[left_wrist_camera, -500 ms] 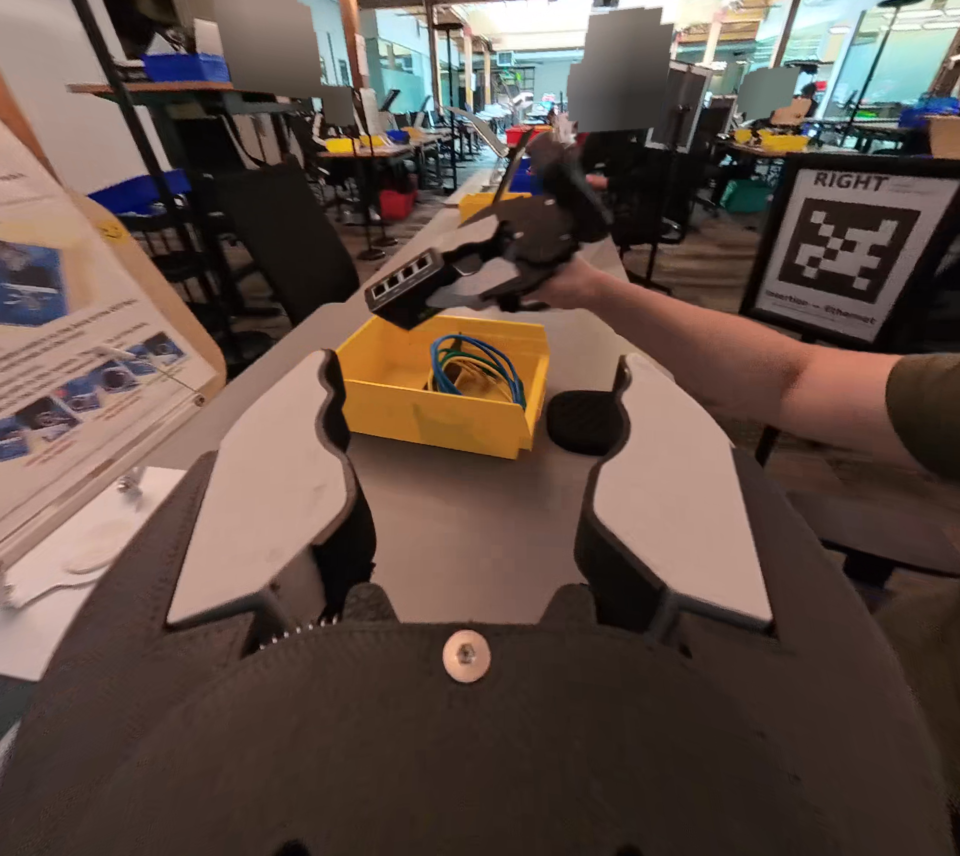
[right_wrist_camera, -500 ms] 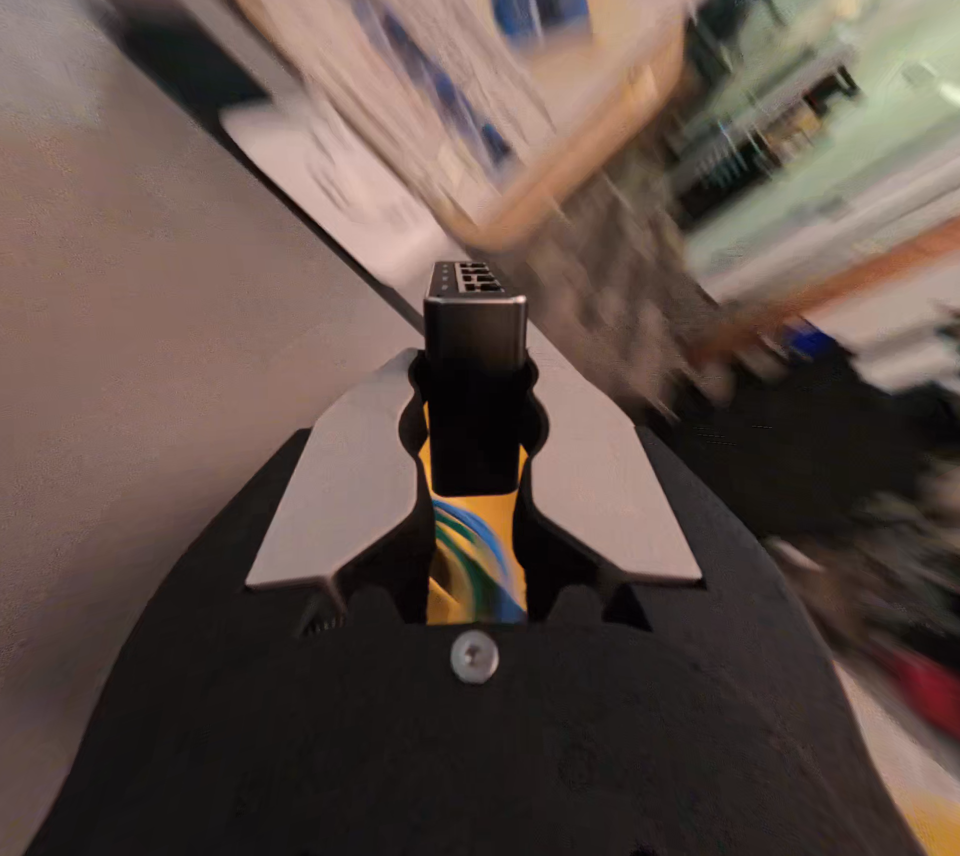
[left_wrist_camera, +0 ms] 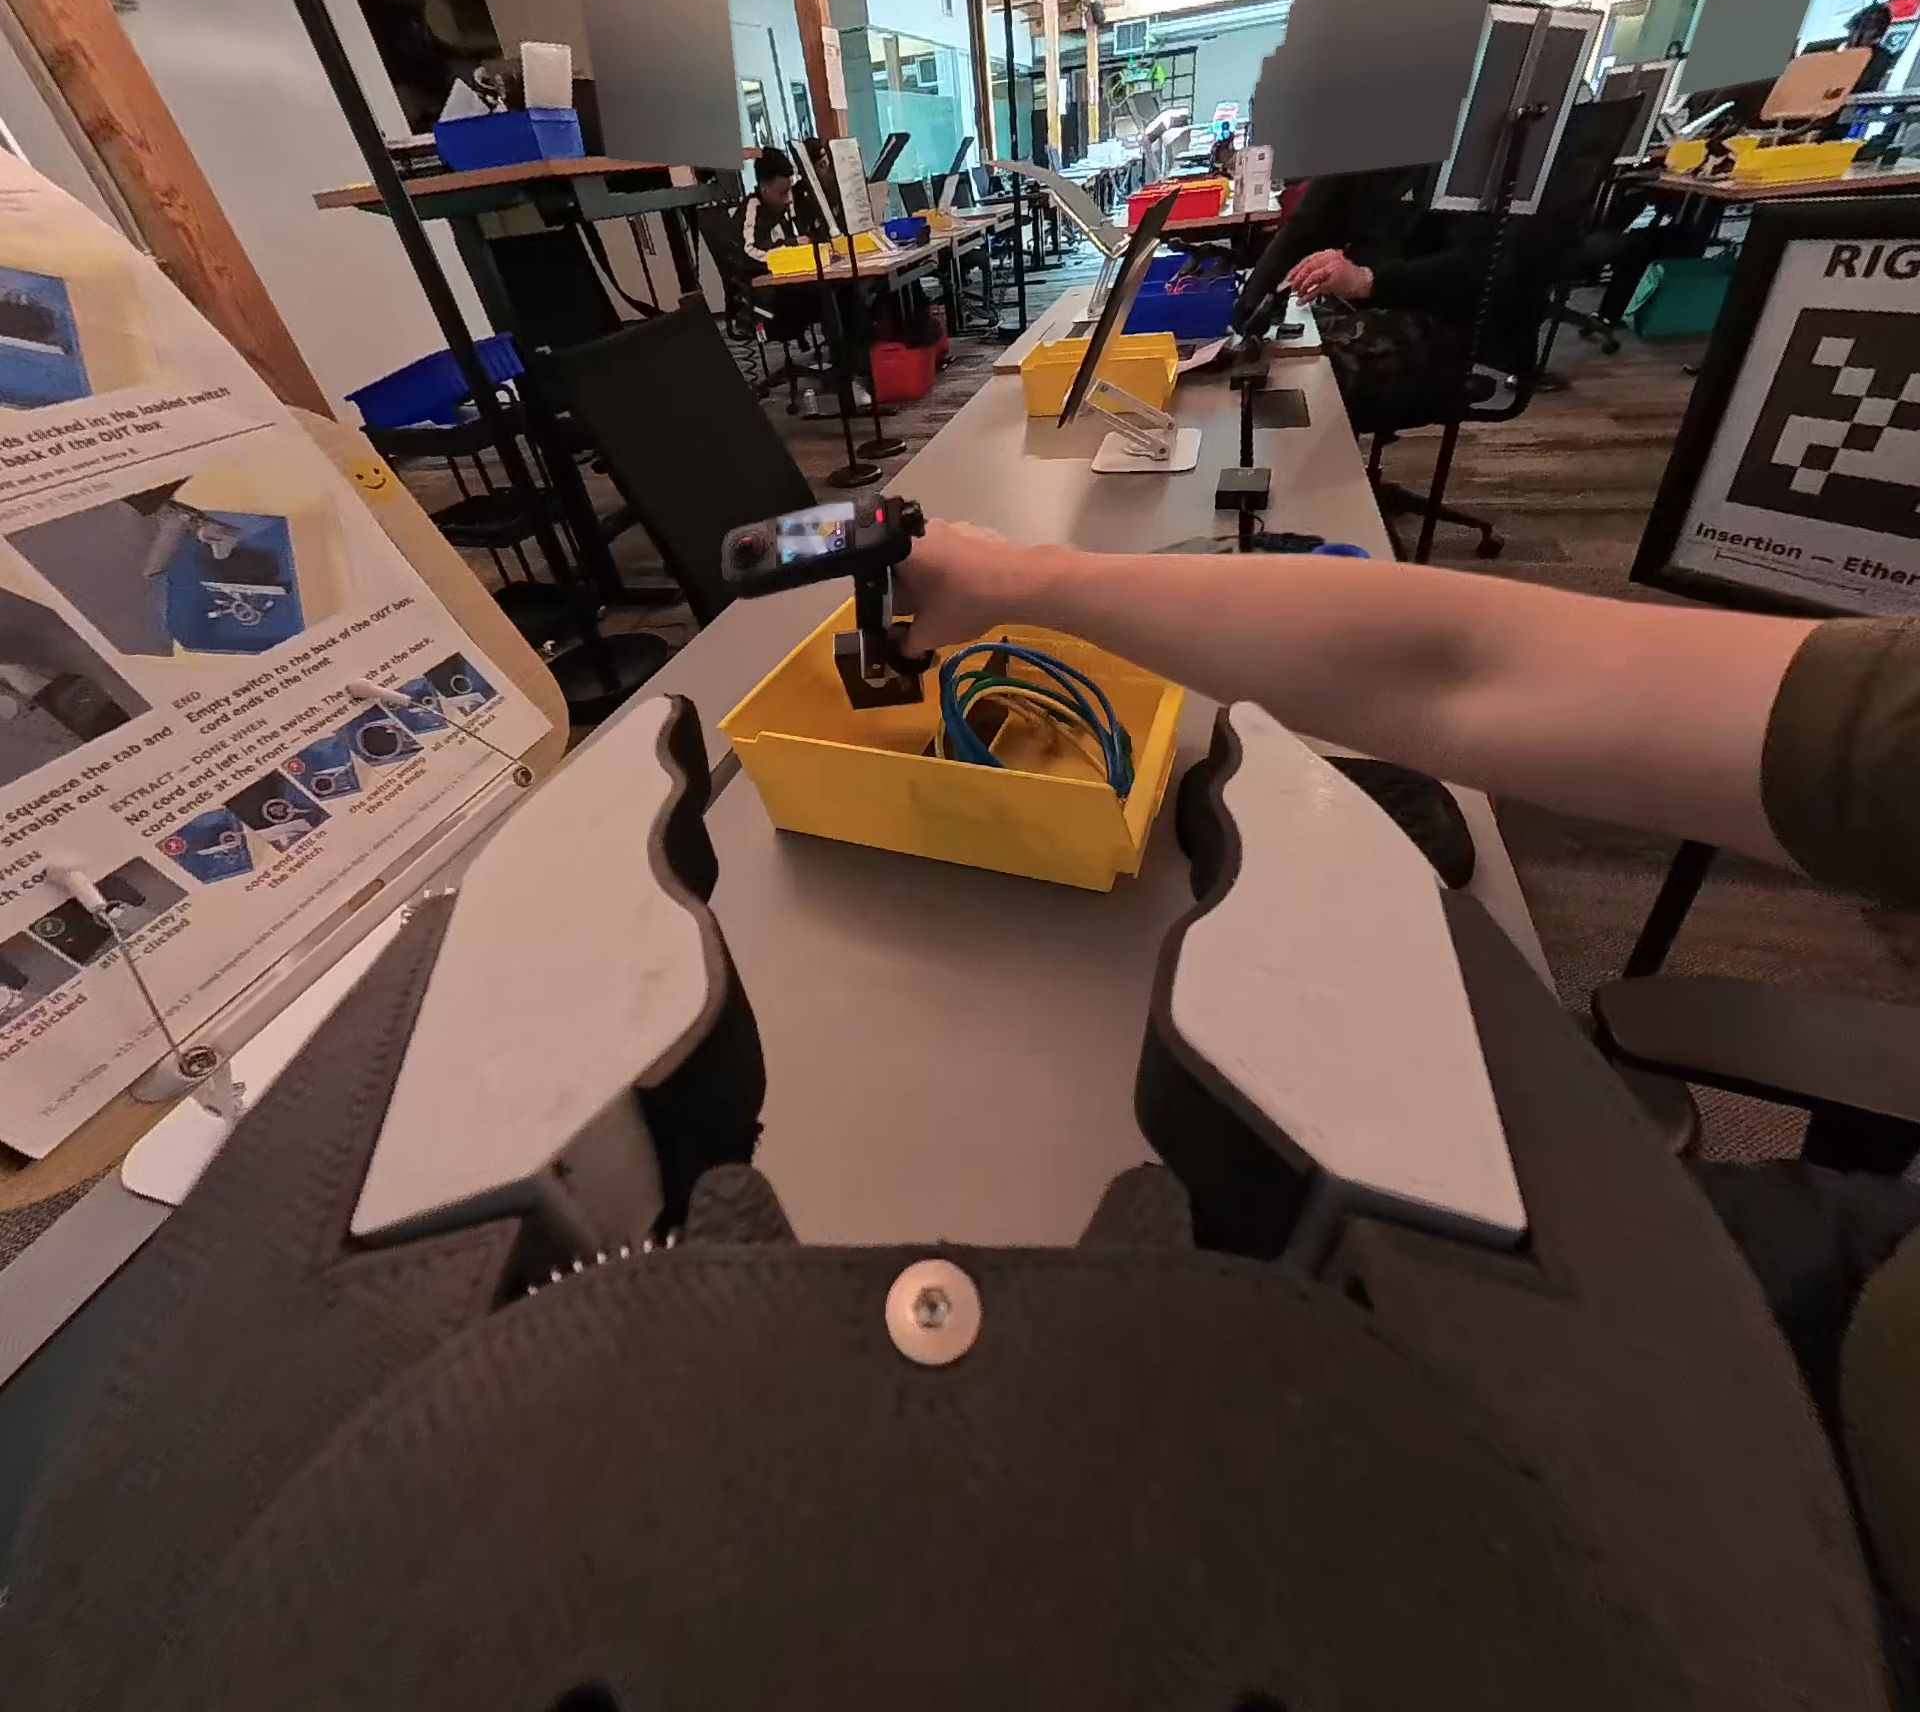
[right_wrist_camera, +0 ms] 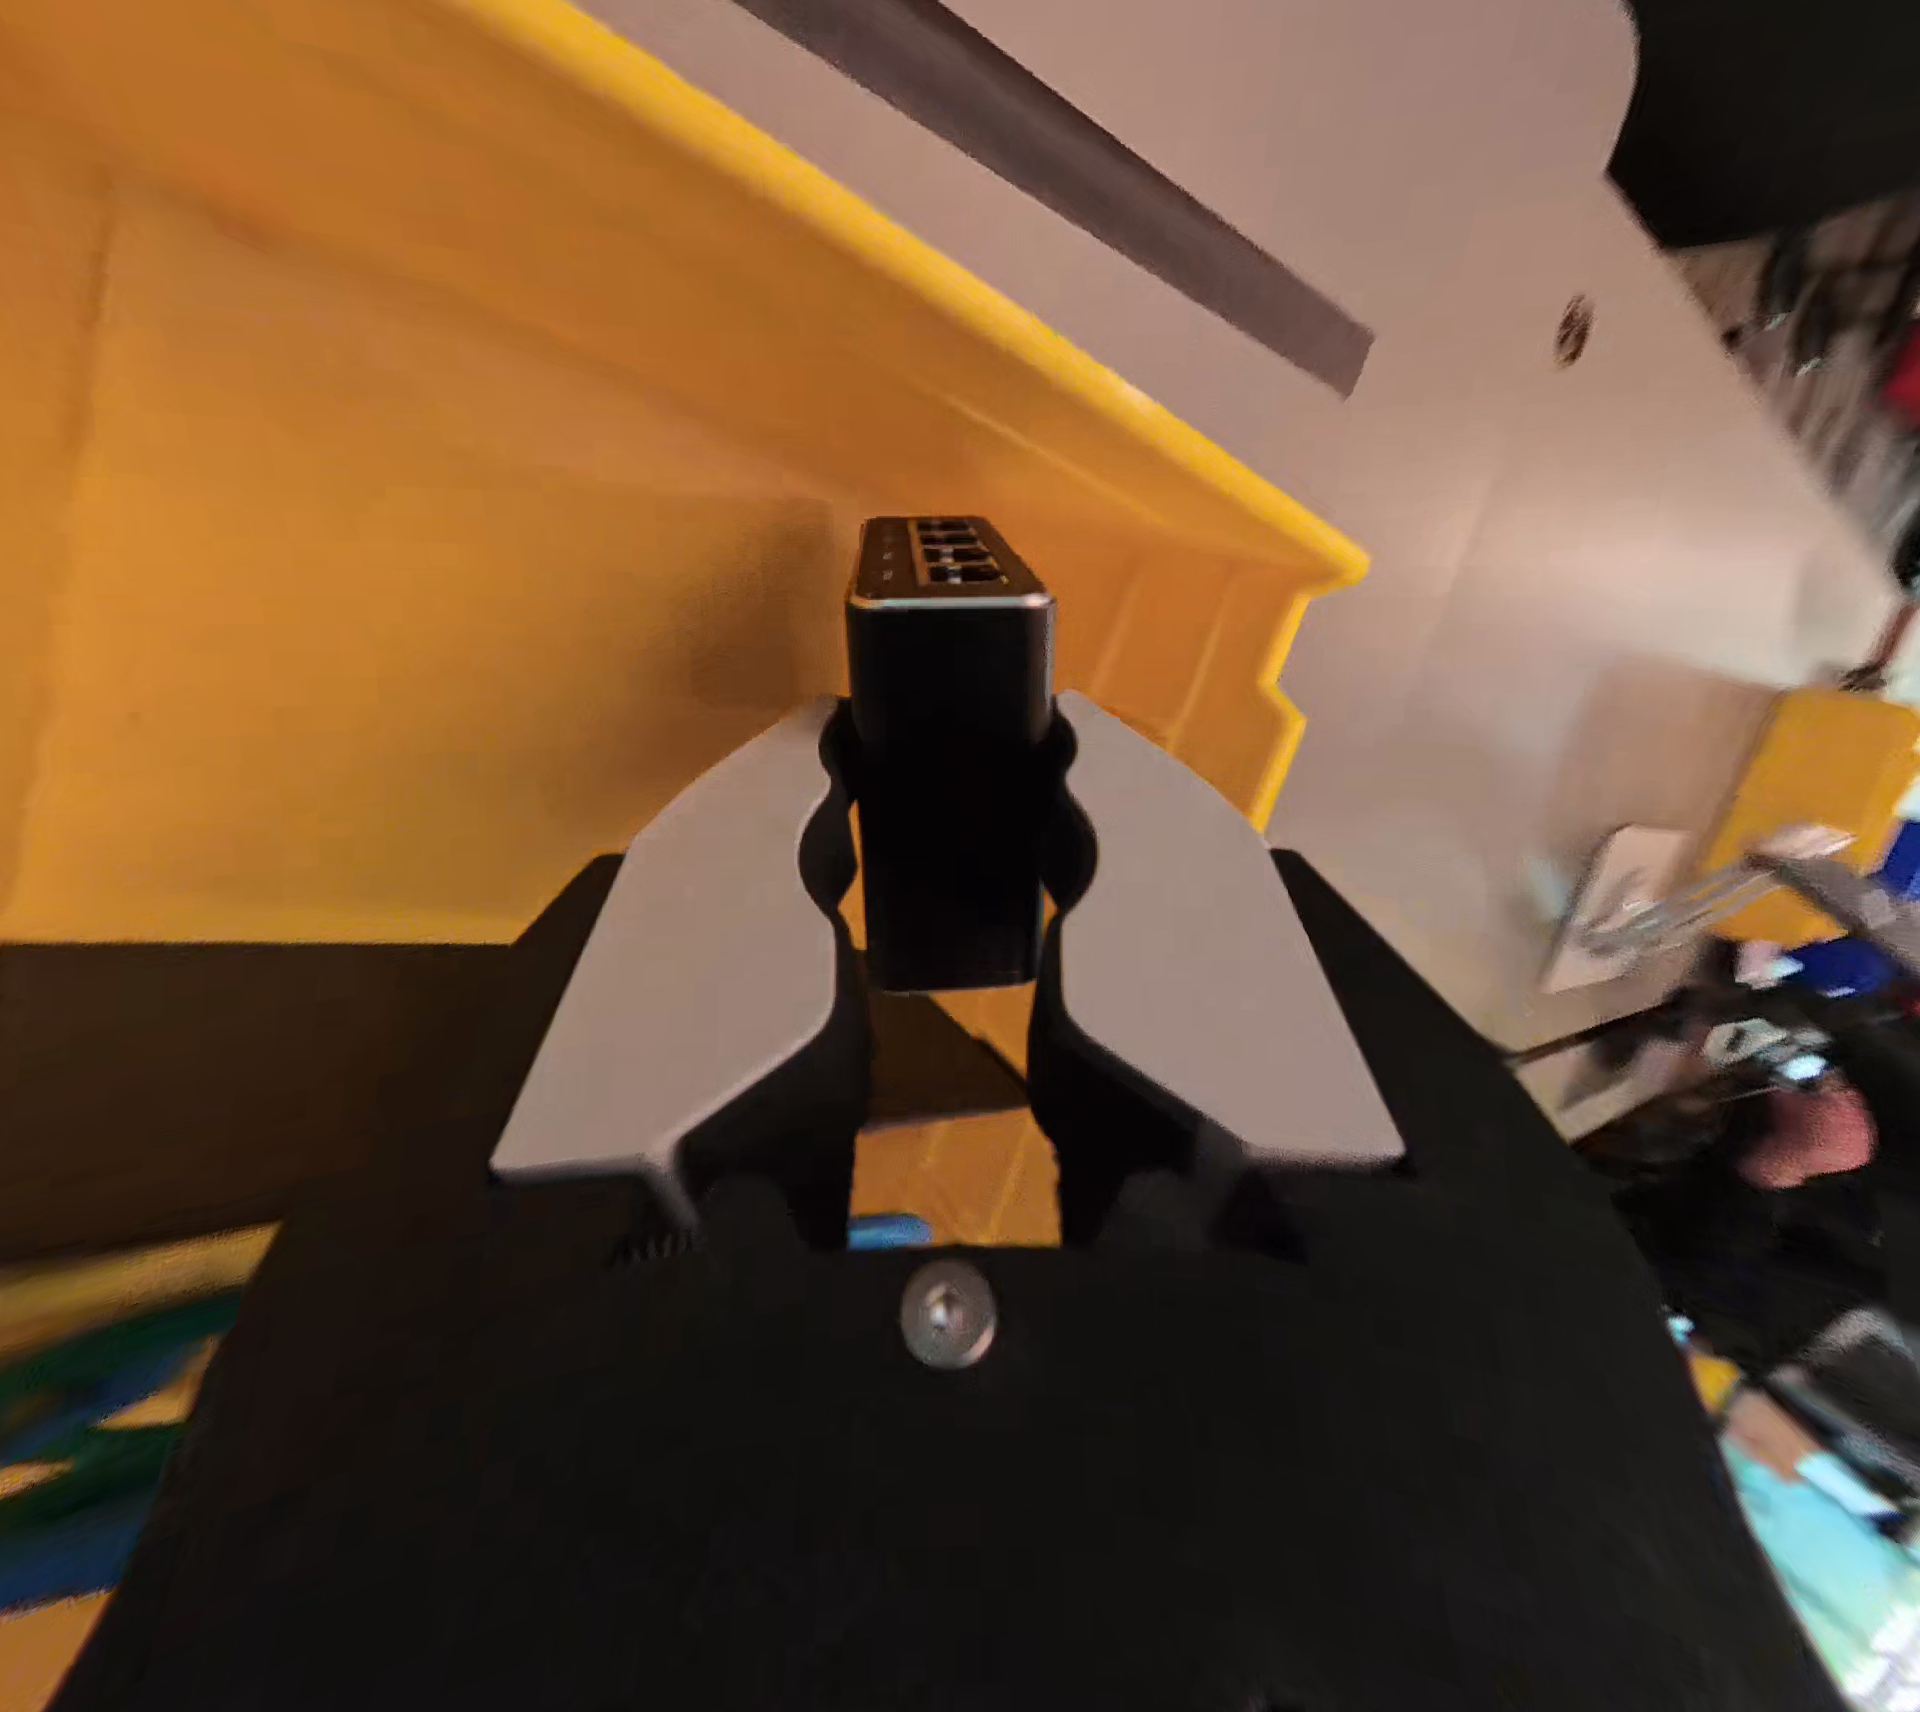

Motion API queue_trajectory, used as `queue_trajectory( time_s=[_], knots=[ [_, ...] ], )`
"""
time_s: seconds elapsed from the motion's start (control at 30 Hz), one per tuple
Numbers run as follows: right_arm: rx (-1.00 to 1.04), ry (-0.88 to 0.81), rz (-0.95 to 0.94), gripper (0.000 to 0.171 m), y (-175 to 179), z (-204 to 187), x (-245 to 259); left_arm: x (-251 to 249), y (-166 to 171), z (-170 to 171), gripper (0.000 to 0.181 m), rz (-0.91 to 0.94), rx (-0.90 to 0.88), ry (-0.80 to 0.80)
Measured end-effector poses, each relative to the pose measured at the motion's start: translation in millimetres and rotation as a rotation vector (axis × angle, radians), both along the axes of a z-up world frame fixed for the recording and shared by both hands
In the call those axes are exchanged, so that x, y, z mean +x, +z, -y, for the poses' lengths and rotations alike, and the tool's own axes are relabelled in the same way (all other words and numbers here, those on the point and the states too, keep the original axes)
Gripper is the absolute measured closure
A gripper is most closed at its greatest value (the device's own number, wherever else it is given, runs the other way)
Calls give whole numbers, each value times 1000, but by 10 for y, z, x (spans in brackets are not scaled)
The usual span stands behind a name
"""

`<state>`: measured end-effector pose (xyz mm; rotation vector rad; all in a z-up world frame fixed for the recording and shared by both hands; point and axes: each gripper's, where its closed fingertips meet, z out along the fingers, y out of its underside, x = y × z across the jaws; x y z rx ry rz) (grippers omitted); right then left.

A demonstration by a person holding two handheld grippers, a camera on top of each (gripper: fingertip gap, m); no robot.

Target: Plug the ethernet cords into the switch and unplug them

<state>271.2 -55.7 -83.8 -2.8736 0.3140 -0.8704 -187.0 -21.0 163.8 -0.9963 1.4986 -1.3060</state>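
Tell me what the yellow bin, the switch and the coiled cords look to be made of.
Yellow bin: apparently moulded plastic, going by its uniform colour, soft sheen and stepped rim.
Switch, clamped in the right gripper: black casing with a smooth satin finish and a bright edge at the port face; metal or plastic, can't tell.
Cords: glossy blue and green jacket, likely flexible plastic.

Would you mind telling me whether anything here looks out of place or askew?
Nothing looks damaged or spilled. The right gripper holds the switch on end inside the yellow bin, beside the loosely coiled ethernet cords. The left gripper is open and empty.
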Motion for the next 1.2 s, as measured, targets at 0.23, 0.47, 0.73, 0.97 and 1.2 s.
queue_trajectory(
  time_s=[0.23, 0.47, 0.73, 0.97, 1.2],
  knots=[
    [-49, -258, -57, 136, -287, 312, 81, -7, 22, -21, 90, 7, -23, 16],
    [60, -237, -313, 123, -366, 112, -268, -31, 11, -70, 87, -13, -30, 40],
    [922, -53, -491, 123, 786, 109, -443, -230, 13, -500, 80, -48, -38, 226],
    [998, -267, -439, 126, 678, 1148, -76, -1137, -791, -1979, 82, -496, -114, 967],
    [569, -299, -550, 149, -132, 1396, -279, -1614, -1471, -2280, 93, -763, -314, 1082]
  ],
)
